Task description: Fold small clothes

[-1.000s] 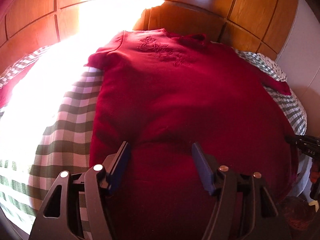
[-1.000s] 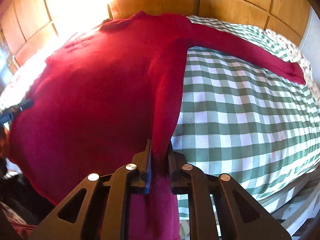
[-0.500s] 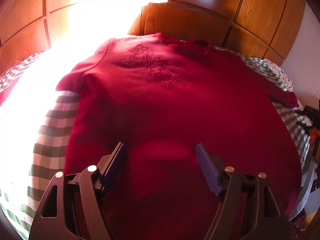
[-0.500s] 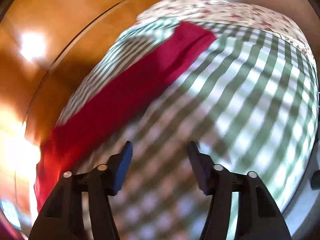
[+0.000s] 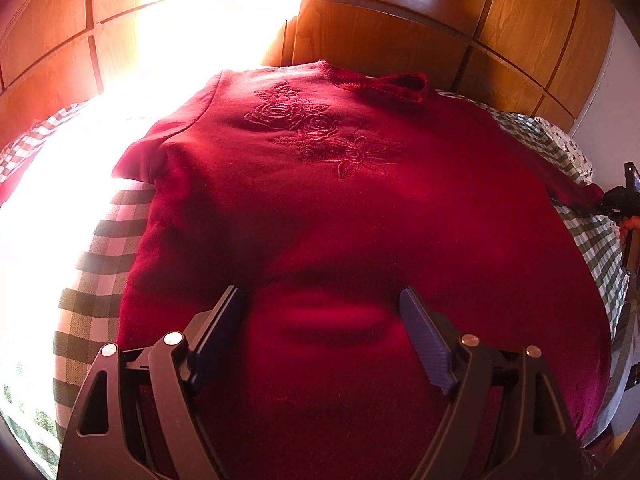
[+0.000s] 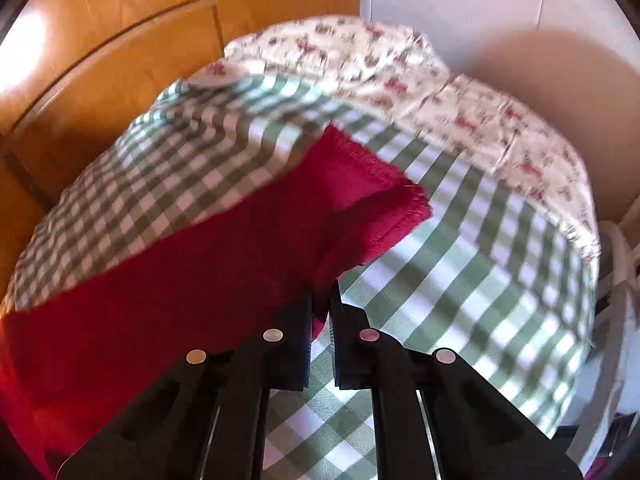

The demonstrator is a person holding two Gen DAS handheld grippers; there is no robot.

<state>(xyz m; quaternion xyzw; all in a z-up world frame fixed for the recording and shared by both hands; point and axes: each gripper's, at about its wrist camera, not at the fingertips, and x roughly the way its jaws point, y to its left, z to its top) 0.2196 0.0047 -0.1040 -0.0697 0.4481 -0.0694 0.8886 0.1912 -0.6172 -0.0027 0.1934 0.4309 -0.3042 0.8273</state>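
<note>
A dark red sweater (image 5: 340, 208) with embroidered roses lies flat, front up, on a green-and-white checked bedspread (image 5: 100, 248). My left gripper (image 5: 322, 312) is open and empty, hovering over the sweater's lower middle. In the right wrist view, the sweater's long sleeve (image 6: 224, 248) stretches across the bedspread (image 6: 480, 280) to its cuff. My right gripper (image 6: 320, 300) is shut on the lower edge of the sleeve near the cuff. The right gripper also shows at the far right of the left wrist view (image 5: 618, 198), at the sleeve's end.
Wooden panelled wall (image 5: 380, 36) runs behind the bed. Strong sunlight washes out the bed's left side (image 5: 48, 208). A floral pillow (image 6: 400, 80) lies at the bed's right end, against a white wall (image 6: 480, 0).
My right gripper let go of the sweater's side hem, opened, swung over to the right sleeve and shut on it near the cuff. My left gripper stayed open and shifted slightly over the sweater.
</note>
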